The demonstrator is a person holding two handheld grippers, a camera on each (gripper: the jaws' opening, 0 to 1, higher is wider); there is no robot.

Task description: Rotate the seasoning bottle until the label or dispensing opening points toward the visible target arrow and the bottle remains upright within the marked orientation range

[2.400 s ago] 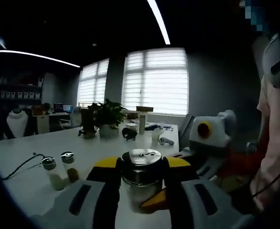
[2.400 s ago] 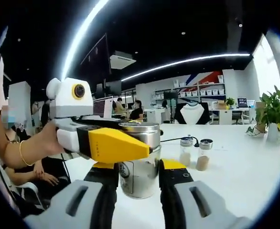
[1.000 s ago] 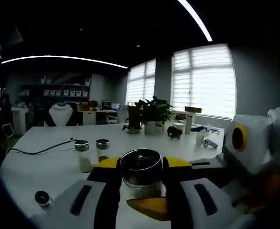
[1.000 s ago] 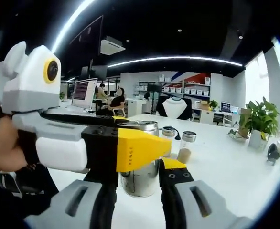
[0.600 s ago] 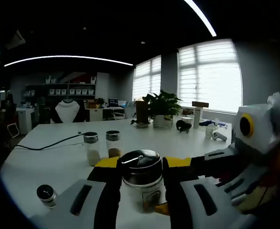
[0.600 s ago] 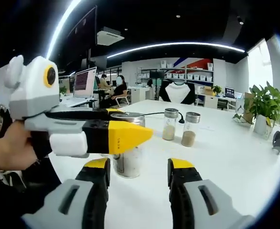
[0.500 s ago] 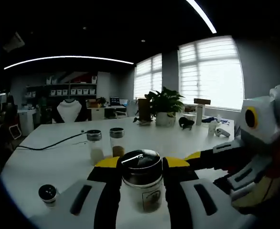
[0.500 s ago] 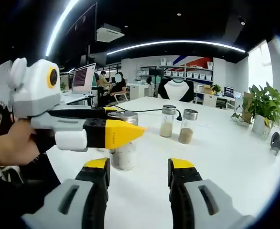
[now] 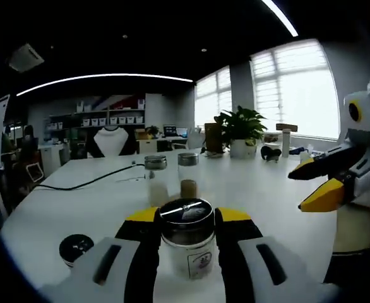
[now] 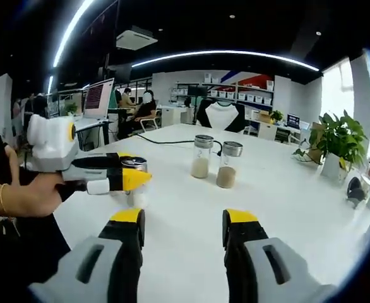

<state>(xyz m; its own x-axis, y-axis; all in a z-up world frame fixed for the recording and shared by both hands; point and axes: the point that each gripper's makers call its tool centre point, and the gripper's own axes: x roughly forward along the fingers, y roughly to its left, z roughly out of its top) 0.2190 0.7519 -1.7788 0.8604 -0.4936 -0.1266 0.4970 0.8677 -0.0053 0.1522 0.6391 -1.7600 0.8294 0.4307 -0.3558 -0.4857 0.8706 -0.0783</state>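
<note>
The seasoning bottle (image 9: 190,254) is a glass jar with a shiny metal lid. It stands upright on the white table (image 9: 267,189), with a small label facing the left gripper view. My left gripper (image 9: 186,216) is shut on it, one yellow-tipped jaw on each side. In the right gripper view the left gripper (image 10: 127,180) reaches in from the left, and the bottle (image 10: 134,164) shows behind its jaw. My right gripper (image 10: 184,218) is open, holds nothing and stays well back from the bottle. In the left gripper view, the right gripper (image 9: 305,188) hangs at the right, apart from the bottle.
Two small glass shakers (image 9: 155,180) (image 9: 187,175) stand side by side beyond the bottle, with the same shakers (image 10: 202,156) (image 10: 228,164) mid-table. A black round cap (image 9: 76,247) lies near left. A black cable (image 9: 90,183) runs across. A potted plant (image 10: 340,142) stands far right.
My right gripper has opened, let go of the bottle and drawn back from it. My left gripper has kept its hold and swung with the bottle.
</note>
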